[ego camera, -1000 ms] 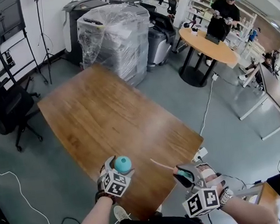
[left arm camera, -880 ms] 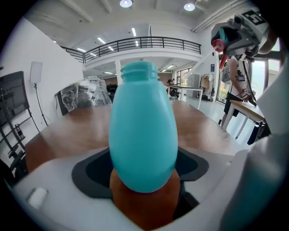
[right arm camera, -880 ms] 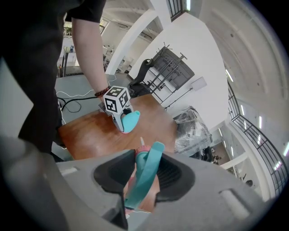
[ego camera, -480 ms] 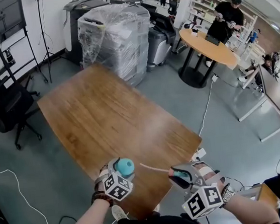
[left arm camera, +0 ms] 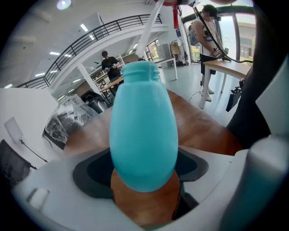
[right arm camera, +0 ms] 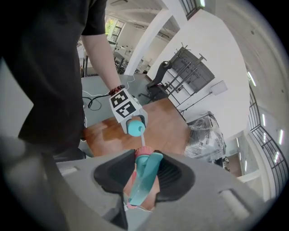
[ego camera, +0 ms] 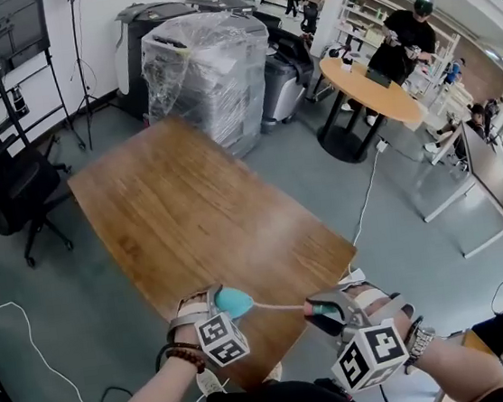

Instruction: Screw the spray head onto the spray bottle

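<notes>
left hand-held gripper (ego camera: 211,302): jaws just closing, clamped on spray bottle (left arm camera: 143,131) above desk (ego camera: 179,204) edge | right hand-held gripper (ego camera: 331,315): narrow, clamping spray head (right arm camera: 146,173); dip tube (ego camera: 278,306) at bottle mouth | handling: probably light, slippery plastic; hold mid-body.

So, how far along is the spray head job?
Done: both parts picked up. In hand: left gripper, fingers just closing in, holds the spray bottle; right gripper holds the spray head, dip tube at the bottle's mouth. Left: seat and screw the head.
</notes>
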`<state>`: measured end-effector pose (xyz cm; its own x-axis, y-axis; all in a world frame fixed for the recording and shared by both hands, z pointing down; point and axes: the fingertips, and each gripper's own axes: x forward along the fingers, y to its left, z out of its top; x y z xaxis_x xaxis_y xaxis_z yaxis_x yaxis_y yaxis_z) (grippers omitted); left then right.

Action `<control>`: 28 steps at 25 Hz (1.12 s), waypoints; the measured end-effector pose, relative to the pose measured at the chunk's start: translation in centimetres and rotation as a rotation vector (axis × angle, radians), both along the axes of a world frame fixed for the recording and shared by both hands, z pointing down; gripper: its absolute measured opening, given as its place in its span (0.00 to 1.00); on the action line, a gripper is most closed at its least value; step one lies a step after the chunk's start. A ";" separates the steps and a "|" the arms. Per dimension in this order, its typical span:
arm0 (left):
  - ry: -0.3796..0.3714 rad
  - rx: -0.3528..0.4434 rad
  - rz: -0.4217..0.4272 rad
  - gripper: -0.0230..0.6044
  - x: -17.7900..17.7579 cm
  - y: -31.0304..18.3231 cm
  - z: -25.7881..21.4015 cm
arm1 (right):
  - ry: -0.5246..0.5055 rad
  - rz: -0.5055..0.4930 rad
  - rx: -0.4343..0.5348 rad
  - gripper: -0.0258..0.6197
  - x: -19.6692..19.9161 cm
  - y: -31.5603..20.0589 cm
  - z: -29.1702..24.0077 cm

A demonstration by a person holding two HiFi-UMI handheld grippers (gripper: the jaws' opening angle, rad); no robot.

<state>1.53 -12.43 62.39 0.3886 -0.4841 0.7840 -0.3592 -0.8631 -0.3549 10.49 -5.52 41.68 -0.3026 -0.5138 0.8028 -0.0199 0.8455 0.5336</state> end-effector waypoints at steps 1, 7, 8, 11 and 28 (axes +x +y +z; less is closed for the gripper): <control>-0.012 0.001 0.012 0.71 0.2 0.2 -0.1 | 0.010 -0.002 0.002 0.23 0.0 0.0 0.3; -0.065 0.014 0.083 0.71 2.0 1.7 -1.3 | 0.080 -0.035 0.002 0.23 -0.7 0.7 2.4; -0.067 0.015 0.095 0.71 2.5 2.0 -1.6 | 0.091 -0.037 0.000 0.23 -0.9 0.8 2.7; -0.074 0.018 0.131 0.71 3.7 2.9 -2.7 | 0.115 -0.049 -0.005 0.23 -0.9 1.0 3.8; -0.157 -0.017 0.231 0.71 6.2 5.9 -4.1 | 0.247 -0.133 -0.004 0.23 -1.2 2.3 6.7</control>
<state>7.77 -6.57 58.28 0.3599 -0.3835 0.8506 -0.0943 -0.9219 -0.3757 9.30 -3.19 48.42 -0.1622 -0.4792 0.8626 0.2211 0.8343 0.5051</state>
